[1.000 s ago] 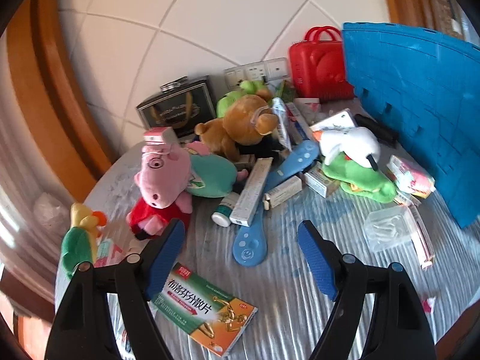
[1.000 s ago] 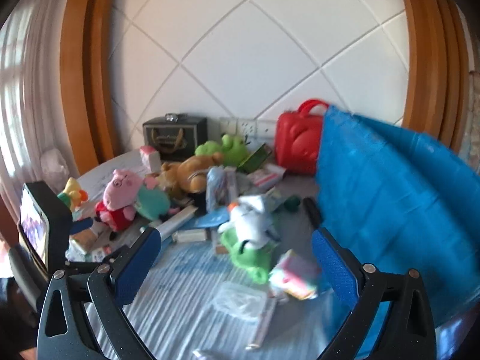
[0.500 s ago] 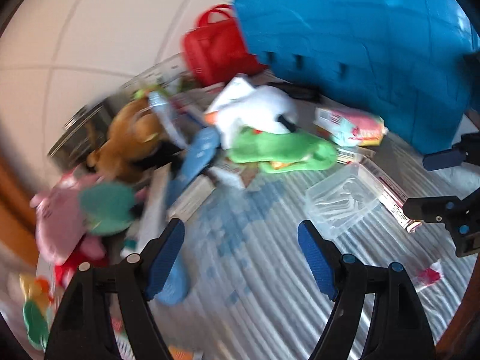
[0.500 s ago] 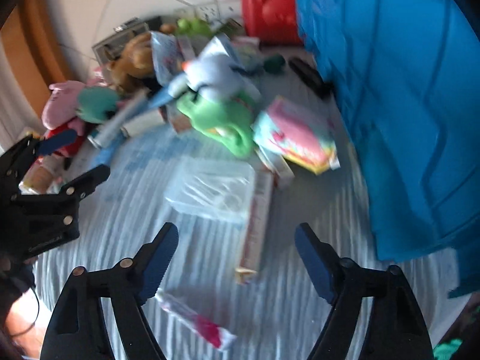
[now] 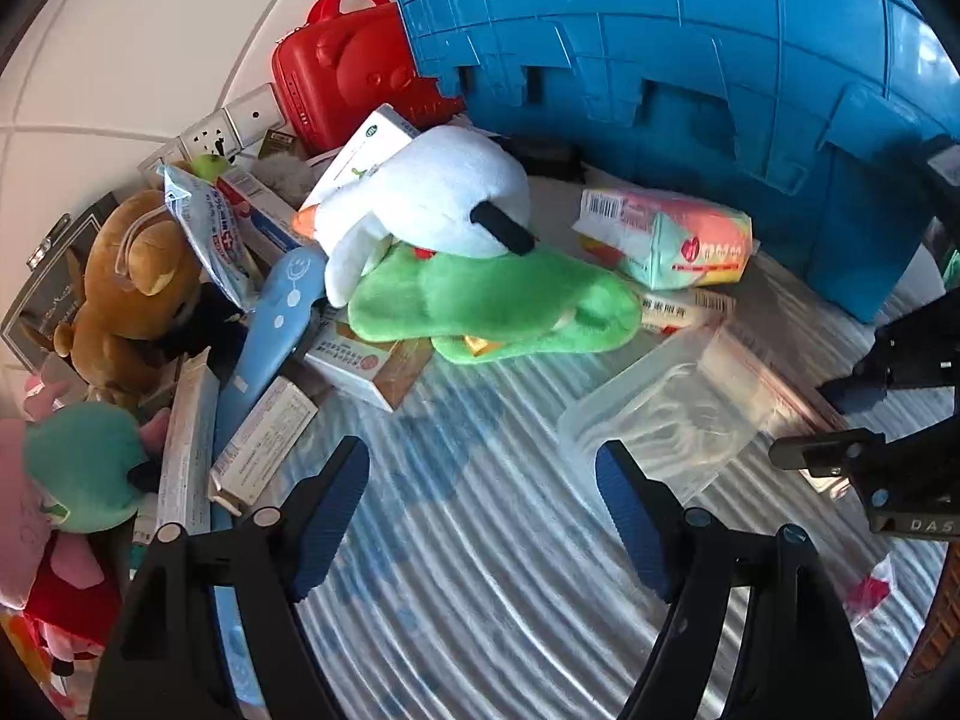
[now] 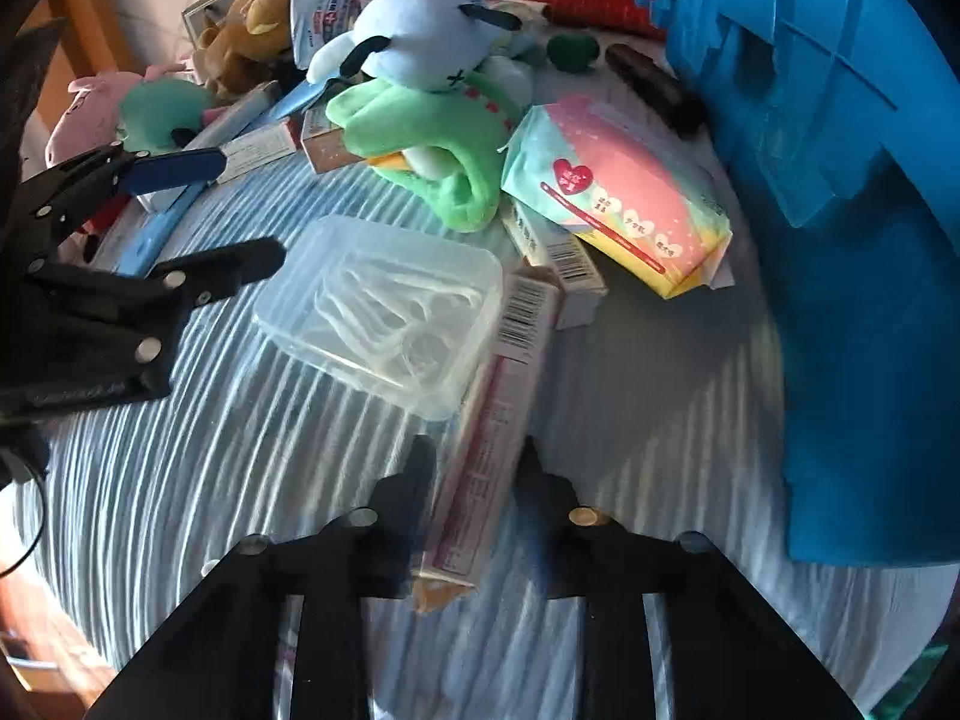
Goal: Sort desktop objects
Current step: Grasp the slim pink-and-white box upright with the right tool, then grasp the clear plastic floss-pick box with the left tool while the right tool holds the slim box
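A heap of toys and boxes lies on the striped tablecloth. My right gripper (image 6: 477, 462) has its jaws close around a long pink-and-white carton (image 6: 492, 420) that lies flat; they look closed on it. My left gripper (image 5: 483, 480) is open and empty above bare cloth, in front of a clear plastic box of floss picks (image 5: 660, 420), which also shows in the right wrist view (image 6: 384, 306). A white plush (image 5: 438, 198) lies on a green plush (image 5: 492, 306). A big blue crate (image 5: 720, 60) stands at the right.
A pink tissue pack (image 6: 618, 192) lies beside the crate (image 6: 840, 180). A red case (image 5: 348, 78), a brown bear (image 5: 132, 276), a blue shoehorn-like tool (image 5: 264, 330) and several medicine boxes crowd the back and left. A small red sachet (image 5: 867, 591) lies near the table edge.
Both grippers have swung right and down toward the crate side. The right jaws have narrowed from wide open to close around the long carton. The left jaws stay open.
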